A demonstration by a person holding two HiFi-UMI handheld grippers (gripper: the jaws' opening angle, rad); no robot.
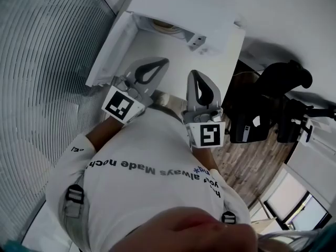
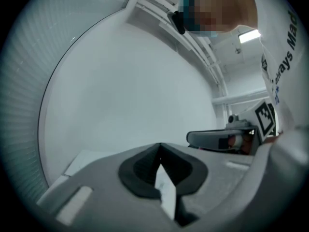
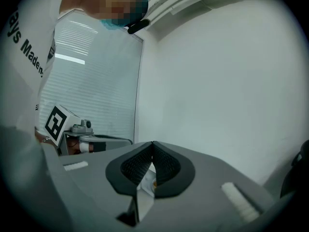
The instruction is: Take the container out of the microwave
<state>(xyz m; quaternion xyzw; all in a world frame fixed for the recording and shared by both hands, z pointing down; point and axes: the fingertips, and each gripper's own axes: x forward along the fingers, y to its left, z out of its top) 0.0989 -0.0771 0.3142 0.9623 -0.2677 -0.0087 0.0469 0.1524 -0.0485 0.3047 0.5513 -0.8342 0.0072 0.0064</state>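
By the white wall, the open microwave (image 1: 210,9) shows a pale container (image 1: 168,27), likely light and rigid, so its rim is best to grasp. The left gripper (image 1: 156,66) and right gripper (image 1: 196,77) are clenched and empty.

The left gripper (image 1: 164,63) and the right gripper (image 1: 194,74) were held side by side, a little apart, both pointing away from the person's torso (image 1: 157,177) just behind them. Ahead of both stood the microwave (image 1: 184,4) on a worktop (image 1: 231,62), with the container (image 1: 169,27) inside its cavity, straight ahead of the left gripper and ahead-left of the right one. The microwave's open door (image 1: 113,49) hung out toward the person, just left of the left gripper. Blinds (image 1: 42,62) ran along farther left. Well to the right of the right gripper, bulky equipment (image 1: 273,104) stood on the floor (image 1: 252,161).
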